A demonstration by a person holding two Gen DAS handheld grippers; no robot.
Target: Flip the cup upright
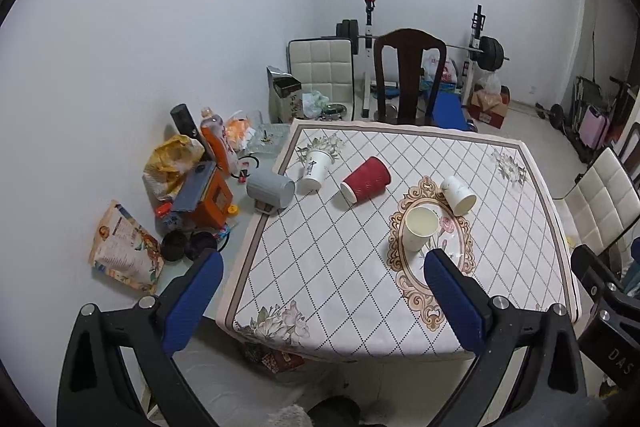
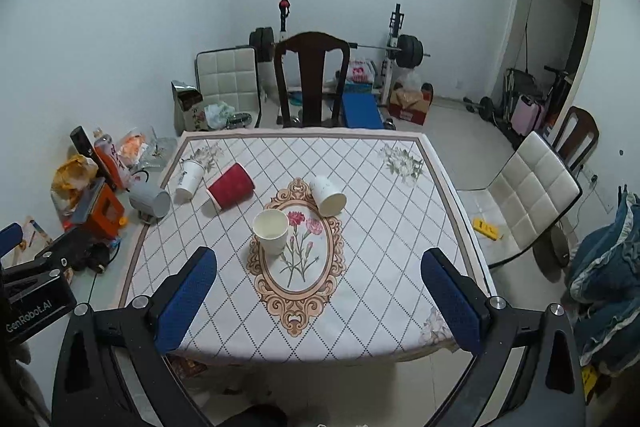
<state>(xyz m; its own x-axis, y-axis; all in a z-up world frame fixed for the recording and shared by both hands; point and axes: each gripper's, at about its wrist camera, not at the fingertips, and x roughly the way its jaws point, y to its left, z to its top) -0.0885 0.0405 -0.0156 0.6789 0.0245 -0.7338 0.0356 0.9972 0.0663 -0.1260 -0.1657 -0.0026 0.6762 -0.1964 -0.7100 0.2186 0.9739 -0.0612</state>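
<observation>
Toppled on the tablecloth (image 2: 360,247): red ribbed cup (image 2: 231,185), mouth toward the camera. Beside it, upright cream cup (image 2: 272,230). Left gripper (image 1: 322,267) and right gripper (image 2: 320,267) spread wide, gripping nothing.

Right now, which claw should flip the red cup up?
Probably the left claw: the red cup lies tipped over on the table's left side, nearer it. Both claws are open and empty.

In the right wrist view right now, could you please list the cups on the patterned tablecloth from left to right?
White printed paper cup lying on its side → red ribbed paper cup on its side → upright cream paper cup → plain white paper cup on its side.
</observation>
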